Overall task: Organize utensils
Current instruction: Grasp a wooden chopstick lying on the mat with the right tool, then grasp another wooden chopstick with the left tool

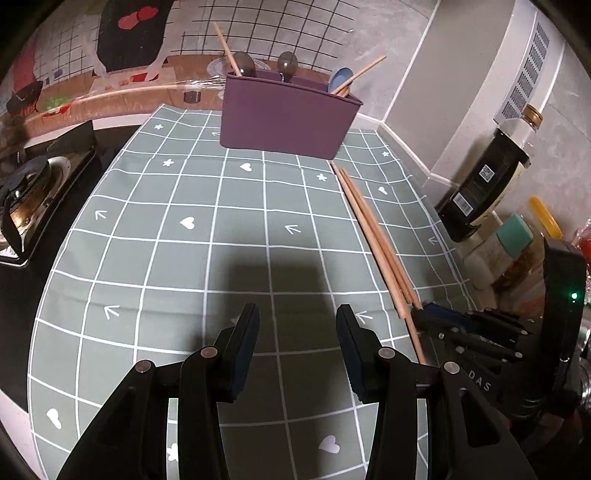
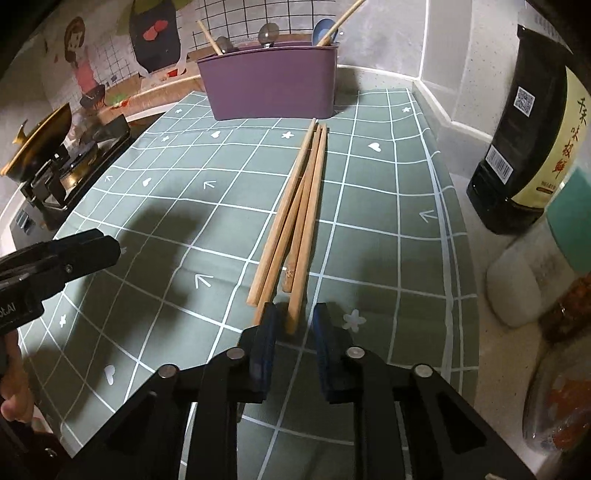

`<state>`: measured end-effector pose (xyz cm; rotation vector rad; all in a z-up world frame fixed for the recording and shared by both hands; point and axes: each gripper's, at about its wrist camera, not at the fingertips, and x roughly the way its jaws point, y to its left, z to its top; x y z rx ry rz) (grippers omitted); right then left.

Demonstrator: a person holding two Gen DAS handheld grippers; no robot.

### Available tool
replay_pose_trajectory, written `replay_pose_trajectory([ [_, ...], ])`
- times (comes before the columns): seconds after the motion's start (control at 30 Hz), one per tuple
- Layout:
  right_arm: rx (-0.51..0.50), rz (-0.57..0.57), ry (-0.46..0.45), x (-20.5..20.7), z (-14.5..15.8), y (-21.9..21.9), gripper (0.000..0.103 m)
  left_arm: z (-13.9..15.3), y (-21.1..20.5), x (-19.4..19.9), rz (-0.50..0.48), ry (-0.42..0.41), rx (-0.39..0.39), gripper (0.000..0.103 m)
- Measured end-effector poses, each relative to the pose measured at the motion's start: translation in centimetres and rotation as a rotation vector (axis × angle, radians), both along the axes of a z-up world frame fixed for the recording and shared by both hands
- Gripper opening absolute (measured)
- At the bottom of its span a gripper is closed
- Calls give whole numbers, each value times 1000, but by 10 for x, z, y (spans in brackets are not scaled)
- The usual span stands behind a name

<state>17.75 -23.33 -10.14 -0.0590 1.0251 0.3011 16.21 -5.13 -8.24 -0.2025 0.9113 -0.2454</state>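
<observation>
Looking at a loose bunch of plain wooden chopsticks [image 2: 295, 221] lying flat on the grey-green checked cloth [image 2: 184, 221], fanned out a bit. Far tips nearly at the foot of the purple plastic utensil holder [image 2: 271, 88], near ends right at the right gripper [image 2: 295, 314]. Narrow gap between those blue pads, with one stick end sitting in it and another tucked against the left pad; not visibly pinched, by the look of it. Left gripper [image 1: 297, 317] spread wide and empty, hovering over bare cloth off to the side. Biggest worry: grabbing a long stick right at its very end. Easy to get droop or swivel on the lift, then a miss at the holder's rim. Also easy to catch two sticks instead of one, packed and crossed as tightly as that near the pads, and to drag the neighbours sideways or roll them off toward the dark sauce bottle [image 2: 524, 147] past the cloth's edge. Could also snag and wrinkle the cloth with pads that low. Holder already crowded with metal spoons [image 2: 267, 33] and a few slanted sticks, so might bump those going in, or even tip the whole thing. Would go slow here.
</observation>
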Motion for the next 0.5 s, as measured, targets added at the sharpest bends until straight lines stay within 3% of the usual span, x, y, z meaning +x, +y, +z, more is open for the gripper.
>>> replay_pose_trajectory([
  [0.3, 53, -153, -27, -7, 9, -47, 7, -5, -33, 0, -130, 4, -44, 45],
  [0.5, 74, -197, -15, -13, 5, -61, 7, -9, -65, 8, -205, 1, -32, 44],
])
